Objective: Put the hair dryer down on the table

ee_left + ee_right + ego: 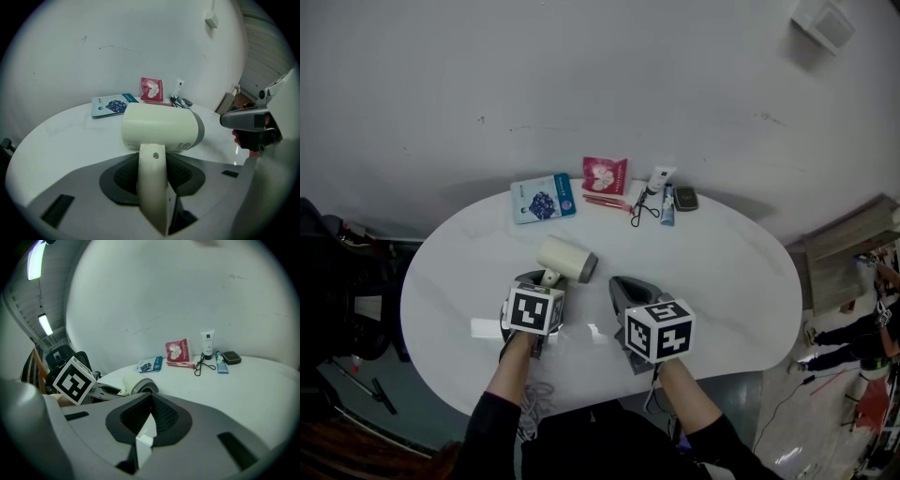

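A cream hair dryer [567,258] with a grey nozzle end sits in my left gripper [540,279], over the white table [722,281] near its middle. In the left gripper view its handle [152,187] runs up between the jaws, which are shut on it, and the barrel [161,126] lies crosswise above them. Whether the barrel touches the tabletop, I cannot tell. My right gripper [622,291] hovers just to the right, its jaws together with nothing in them [149,413]. From the right gripper view the hair dryer [138,383] shows to the left.
Along the table's far edge lie a blue packet [543,198], a red packet [605,174], a white tube [660,178], an eyelash curler [642,208], a small blue tube [667,203] and a dark compact [685,198]. A cable [534,403] hangs below the front edge.
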Motion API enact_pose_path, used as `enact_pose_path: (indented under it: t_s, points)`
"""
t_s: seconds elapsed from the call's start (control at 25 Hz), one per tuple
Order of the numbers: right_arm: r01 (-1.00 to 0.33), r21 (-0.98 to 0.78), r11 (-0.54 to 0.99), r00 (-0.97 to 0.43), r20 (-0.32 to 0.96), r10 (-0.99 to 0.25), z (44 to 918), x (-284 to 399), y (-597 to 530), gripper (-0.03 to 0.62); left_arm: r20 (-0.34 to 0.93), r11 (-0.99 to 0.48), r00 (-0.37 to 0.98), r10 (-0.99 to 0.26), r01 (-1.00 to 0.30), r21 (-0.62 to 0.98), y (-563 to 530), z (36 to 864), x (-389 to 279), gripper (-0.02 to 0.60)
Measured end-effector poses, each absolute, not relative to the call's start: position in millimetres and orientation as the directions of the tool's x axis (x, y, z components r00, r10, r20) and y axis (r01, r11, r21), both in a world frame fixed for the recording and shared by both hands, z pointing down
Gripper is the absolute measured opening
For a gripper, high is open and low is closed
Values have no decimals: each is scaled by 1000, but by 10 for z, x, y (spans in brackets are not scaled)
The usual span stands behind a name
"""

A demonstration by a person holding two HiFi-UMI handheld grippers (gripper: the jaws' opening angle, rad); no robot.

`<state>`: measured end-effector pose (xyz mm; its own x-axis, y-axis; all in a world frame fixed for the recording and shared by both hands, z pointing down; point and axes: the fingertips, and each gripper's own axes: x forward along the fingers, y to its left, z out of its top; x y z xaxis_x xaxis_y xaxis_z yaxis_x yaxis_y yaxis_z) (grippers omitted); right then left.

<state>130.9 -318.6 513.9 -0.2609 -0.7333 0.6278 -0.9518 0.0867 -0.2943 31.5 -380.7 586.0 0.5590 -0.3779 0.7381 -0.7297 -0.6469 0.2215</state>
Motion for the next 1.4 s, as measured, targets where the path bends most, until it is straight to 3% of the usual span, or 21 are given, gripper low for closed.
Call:
enact_pose_path:
  t_s: [1.4]
  points:
    - [-951, -296, 84, -268, 660, -702, 5282, 1280, -3170, 5, 752, -676, 513, -414, -726, 124, -3794, 5957, 357, 179]
